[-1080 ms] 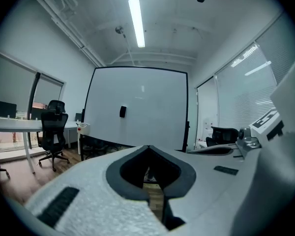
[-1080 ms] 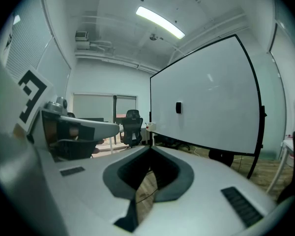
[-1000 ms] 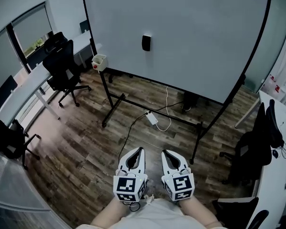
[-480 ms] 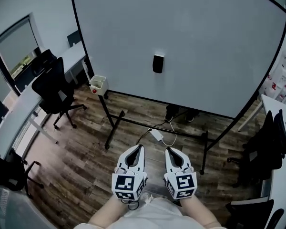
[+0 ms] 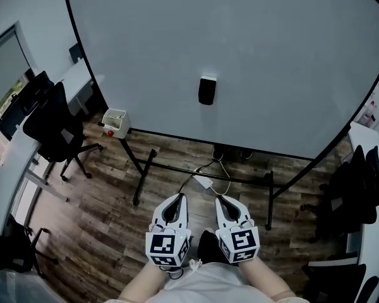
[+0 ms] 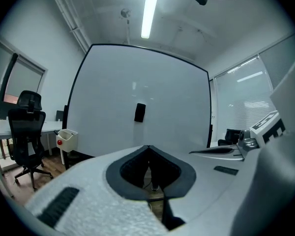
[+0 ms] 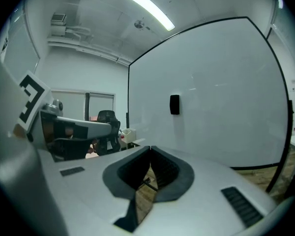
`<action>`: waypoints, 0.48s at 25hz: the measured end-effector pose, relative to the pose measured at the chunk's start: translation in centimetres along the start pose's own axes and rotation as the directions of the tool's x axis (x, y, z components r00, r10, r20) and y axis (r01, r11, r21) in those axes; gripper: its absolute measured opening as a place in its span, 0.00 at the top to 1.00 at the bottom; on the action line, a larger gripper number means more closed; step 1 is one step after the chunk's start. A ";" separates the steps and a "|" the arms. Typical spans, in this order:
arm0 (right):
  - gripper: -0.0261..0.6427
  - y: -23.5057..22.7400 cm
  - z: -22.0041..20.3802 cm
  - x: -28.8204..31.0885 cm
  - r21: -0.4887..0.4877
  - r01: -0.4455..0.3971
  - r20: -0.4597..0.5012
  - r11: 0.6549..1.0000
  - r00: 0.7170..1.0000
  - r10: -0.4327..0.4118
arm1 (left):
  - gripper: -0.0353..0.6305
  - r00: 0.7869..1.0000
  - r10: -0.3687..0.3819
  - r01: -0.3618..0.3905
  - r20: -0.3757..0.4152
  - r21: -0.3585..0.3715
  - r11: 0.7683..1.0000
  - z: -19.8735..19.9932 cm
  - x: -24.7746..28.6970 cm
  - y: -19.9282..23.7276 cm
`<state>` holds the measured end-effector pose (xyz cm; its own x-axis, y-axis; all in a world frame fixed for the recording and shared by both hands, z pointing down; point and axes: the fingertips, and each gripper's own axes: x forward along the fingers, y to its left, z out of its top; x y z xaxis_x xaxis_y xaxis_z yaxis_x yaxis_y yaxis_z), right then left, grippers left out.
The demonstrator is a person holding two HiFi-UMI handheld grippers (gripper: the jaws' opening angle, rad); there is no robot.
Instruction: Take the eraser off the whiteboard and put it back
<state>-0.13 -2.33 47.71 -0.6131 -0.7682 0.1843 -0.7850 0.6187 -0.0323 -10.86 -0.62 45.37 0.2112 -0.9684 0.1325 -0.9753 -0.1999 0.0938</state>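
The big whiteboard fills twelve o'clock, the left gripper and right gripper sit side by side at six o'clock, jaws pressed together on nothing, and the small black eraser clings to the board's middle, well apart from them.

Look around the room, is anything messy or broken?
Nothing looks broken or spilled. The eraser sits straight on the whiteboard, where it belongs. The only untidy bit is what looks like a white power strip lying loose on the wooden floor under the board's stand.
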 end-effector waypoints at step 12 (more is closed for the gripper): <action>0.92 -10.5 6.0 11.2 -0.050 0.008 0.068 0.999 0.998 -0.005 | 0.92 0.999 -0.015 0.013 0.052 0.044 0.999 4.9 15.8 1.8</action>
<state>0.75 -18.42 44.26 -0.6141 -0.7804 0.1175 -0.7844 0.6200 0.0182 -9.58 -16.98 42.79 0.2224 -0.9717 0.0797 -0.9744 -0.2188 0.0515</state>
